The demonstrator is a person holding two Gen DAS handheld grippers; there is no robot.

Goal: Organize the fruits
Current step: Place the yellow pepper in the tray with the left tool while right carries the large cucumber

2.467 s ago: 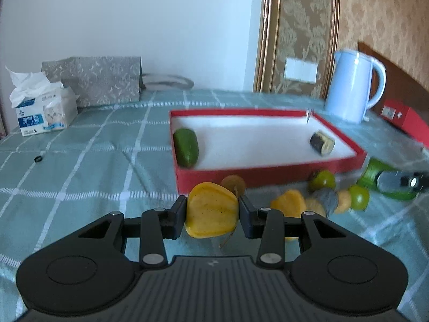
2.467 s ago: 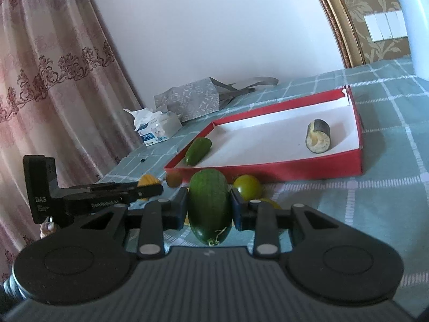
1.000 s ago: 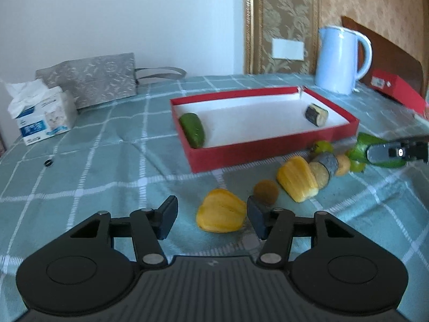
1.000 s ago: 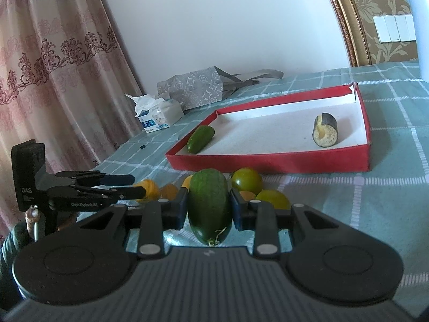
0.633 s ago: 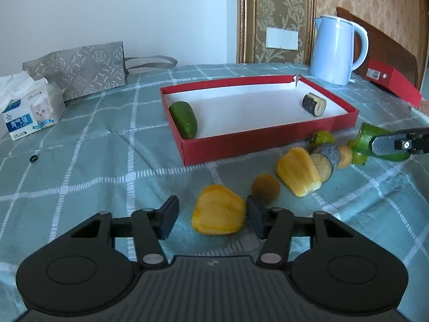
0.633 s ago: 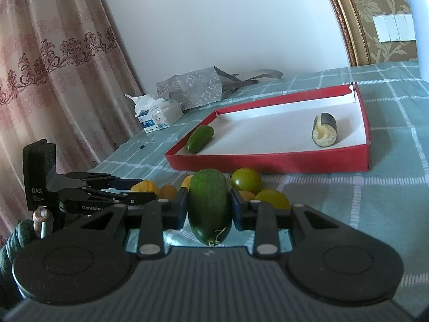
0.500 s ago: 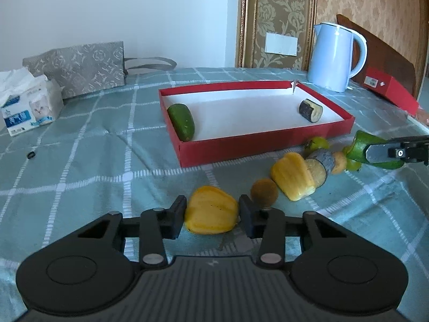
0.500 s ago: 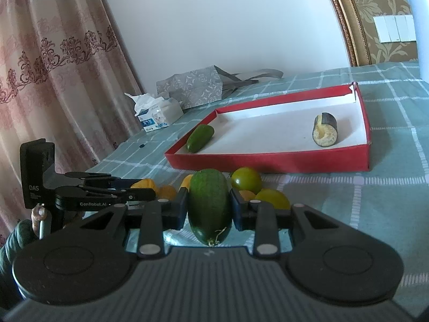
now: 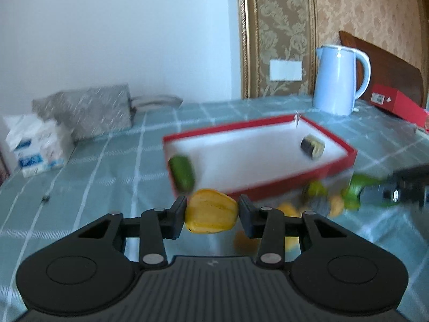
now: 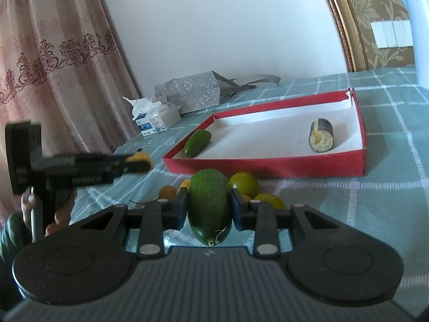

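Your left tongs [image 9: 211, 216] pinch the yellow fruit [image 9: 211, 212] across its width, clear of the checked bench [image 9: 112, 166] and facing the red box [image 9: 268, 191], so it looks ready to carry in. Your right tongs [image 10: 208, 212] clamp the dark green fruit [image 10: 209, 206] at its sides, above the loose pile just in front of the box. Inside the box lie only a small green fruit [image 10: 197, 139] at the near corner and a cut dark-skinned piece [image 10: 321, 139] at the other end.
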